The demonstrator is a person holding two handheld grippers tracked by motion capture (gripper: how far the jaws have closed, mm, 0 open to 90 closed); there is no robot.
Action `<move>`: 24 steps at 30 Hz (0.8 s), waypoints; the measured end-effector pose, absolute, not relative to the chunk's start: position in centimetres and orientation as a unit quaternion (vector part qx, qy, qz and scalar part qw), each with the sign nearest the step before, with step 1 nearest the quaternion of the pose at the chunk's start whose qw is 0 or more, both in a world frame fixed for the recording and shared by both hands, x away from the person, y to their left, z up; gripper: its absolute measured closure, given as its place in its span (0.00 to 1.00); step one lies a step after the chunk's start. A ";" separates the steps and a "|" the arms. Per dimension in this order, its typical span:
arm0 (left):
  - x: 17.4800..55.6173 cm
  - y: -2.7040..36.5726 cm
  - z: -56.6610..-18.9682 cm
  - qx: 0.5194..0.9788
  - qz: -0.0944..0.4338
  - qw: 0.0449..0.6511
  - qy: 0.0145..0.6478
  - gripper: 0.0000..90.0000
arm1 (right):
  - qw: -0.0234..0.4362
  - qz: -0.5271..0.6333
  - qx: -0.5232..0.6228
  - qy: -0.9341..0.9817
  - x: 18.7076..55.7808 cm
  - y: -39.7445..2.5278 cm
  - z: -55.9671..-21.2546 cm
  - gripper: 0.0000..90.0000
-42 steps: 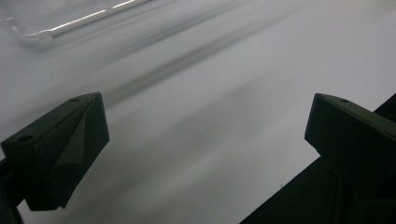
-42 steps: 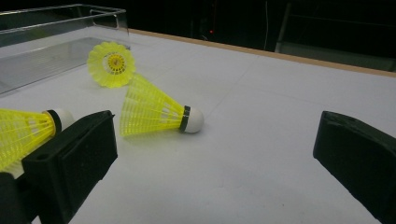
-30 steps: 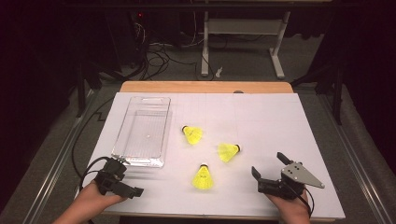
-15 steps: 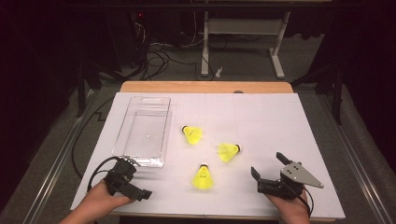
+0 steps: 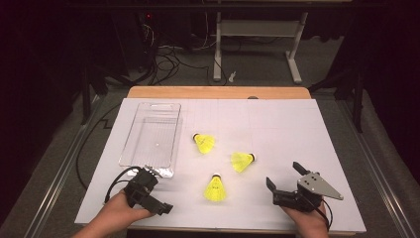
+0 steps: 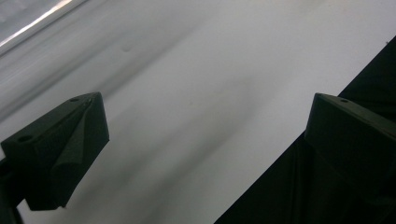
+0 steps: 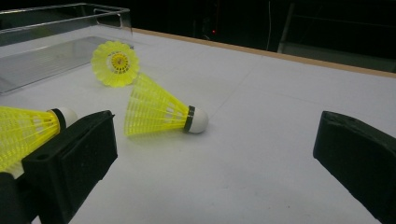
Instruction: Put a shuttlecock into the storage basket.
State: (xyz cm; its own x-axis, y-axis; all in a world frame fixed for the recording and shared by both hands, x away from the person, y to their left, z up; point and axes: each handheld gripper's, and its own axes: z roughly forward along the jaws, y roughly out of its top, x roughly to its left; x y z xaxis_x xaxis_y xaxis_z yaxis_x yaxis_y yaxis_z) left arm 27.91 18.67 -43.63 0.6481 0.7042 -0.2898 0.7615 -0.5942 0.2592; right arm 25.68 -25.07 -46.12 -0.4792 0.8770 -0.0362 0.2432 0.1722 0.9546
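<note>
You are holding both grippers wide open and empty: left gripper (image 5: 148,194) at 7 o'clock, right gripper (image 5: 286,181) at 5 o'clock. Three yellow shuttlecocks (image 5: 215,188) are lying between them, right of the clear tray (image 5: 130,147).

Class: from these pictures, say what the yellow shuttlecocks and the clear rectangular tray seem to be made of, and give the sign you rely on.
The yellow shuttlecocks: the skirt looks like moulded plastic or nylon, since it is a ribbed lattice with open slots, not feathers. The white rounded tip with a dark band looks matte, perhaps cork or foam; that stays open.

The clear rectangular tray: probably rigid transparent plastic, glossy, as the white table shows through it and its edges catch light. Glass cannot be ruled out.
</note>
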 end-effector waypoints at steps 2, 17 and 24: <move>27.9 18.2 -43.7 0.892 -0.081 0.181 0.407 0.01 | 0.315 0.503 0.402 0.698 25.7 -25.1 -46.1 0.00; 28.0 14.5 -43.7 0.905 -0.101 0.176 0.373 0.03 | 0.313 0.504 0.400 0.699 25.7 -24.9 -46.1 0.00; 28.2 13.0 -43.5 0.907 -0.124 0.175 0.364 0.03 | 0.312 0.505 0.399 0.699 25.7 -24.9 -46.1 0.00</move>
